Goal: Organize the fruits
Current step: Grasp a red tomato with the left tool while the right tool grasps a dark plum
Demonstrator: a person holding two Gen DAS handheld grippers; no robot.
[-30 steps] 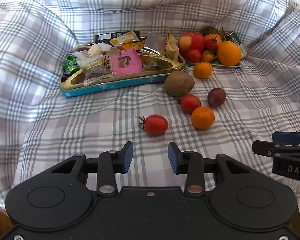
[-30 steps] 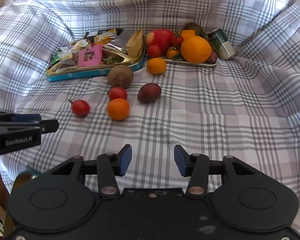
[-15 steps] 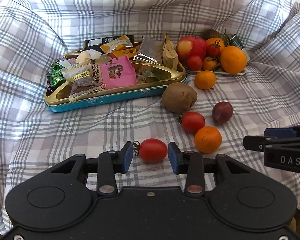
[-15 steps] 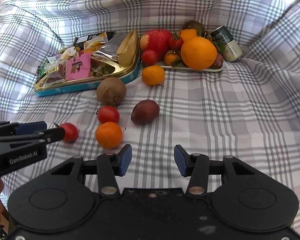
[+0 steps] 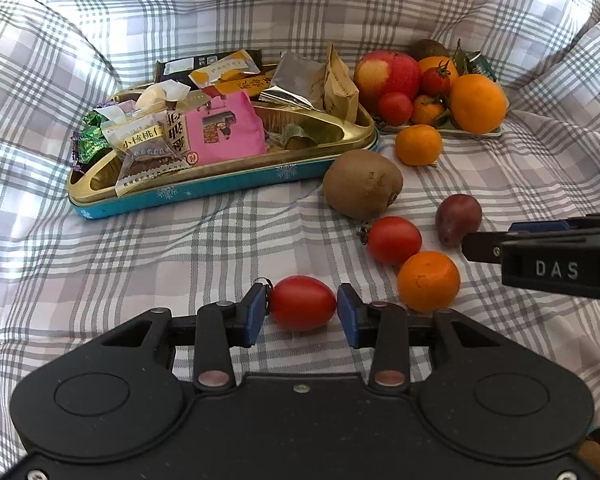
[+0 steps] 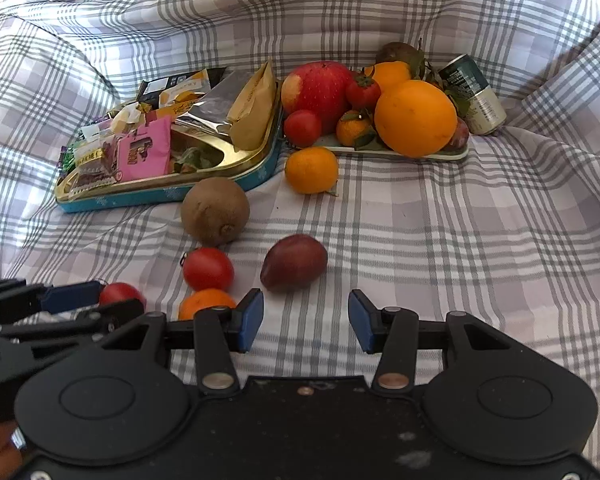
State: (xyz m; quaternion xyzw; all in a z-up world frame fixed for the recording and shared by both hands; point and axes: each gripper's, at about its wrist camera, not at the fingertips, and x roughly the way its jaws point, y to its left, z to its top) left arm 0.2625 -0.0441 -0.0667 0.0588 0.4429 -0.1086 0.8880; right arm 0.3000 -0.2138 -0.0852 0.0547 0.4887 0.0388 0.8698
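Left wrist view: my left tool (image 5: 302, 309) stands spread around a small tomato (image 5: 302, 302), pads beside it, contact unclear. Just ahead lie a mandarin (image 5: 428, 278), another tomato (image 5: 394, 239), a kiwi (image 5: 362, 184) and a purple fruit (image 5: 458, 218). My right tool (image 6: 305, 316) is spread, empty, just short of that purple fruit. A snack tin (image 5: 220, 184) and a fruit tray (image 6: 400, 153) sit beyond on the checked cloth (image 6: 460, 240).
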